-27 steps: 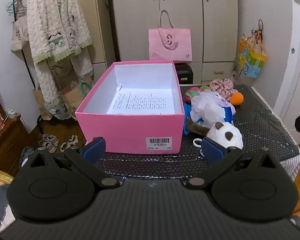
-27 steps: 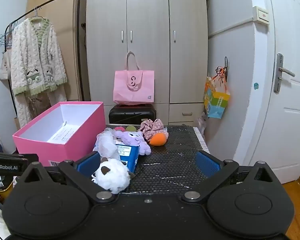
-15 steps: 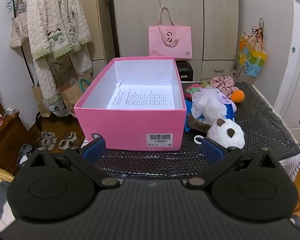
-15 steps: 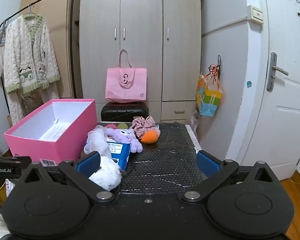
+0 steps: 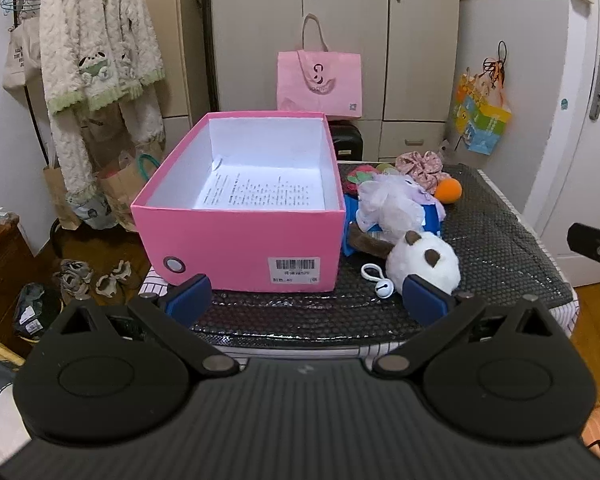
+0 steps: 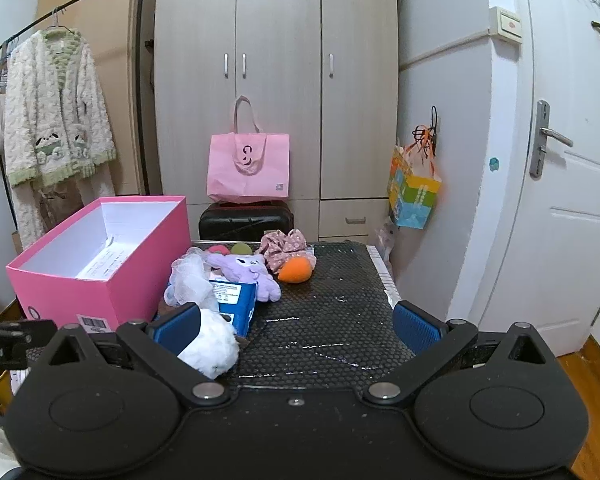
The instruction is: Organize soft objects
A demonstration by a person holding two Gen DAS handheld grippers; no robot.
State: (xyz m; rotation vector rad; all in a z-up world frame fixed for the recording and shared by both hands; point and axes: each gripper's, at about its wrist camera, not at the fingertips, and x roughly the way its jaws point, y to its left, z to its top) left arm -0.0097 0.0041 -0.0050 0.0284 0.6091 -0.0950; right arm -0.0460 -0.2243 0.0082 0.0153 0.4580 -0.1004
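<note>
An open pink box [image 5: 236,236] with a printed sheet inside stands on the black mesh table [image 5: 496,248]; it also shows in the right wrist view [image 6: 100,280]. Right of it lie soft toys: a white plush with brown ears [image 5: 422,262] [image 6: 212,344], a purple plush [image 6: 244,270], a white mesh pouf [image 5: 384,204], an orange plush [image 5: 448,190] [image 6: 296,270], a pink scrunchie [image 5: 420,164]. My left gripper [image 5: 306,300] is open and empty before the box. My right gripper [image 6: 296,328] is open and empty, its left finger beside the white plush.
A blue carton [image 6: 236,302] lies among the toys. A small white bell with a ring [image 5: 382,286] lies by the white plush. A black suitcase [image 6: 246,222] and pink bag [image 6: 248,168] stand behind the table, before a wardrobe. A door [image 6: 572,200] is at right.
Both grippers have drawn back and risen a little, so the box and toys sit lower and farther in view. Both stay open. Nothing on the table has moved.
</note>
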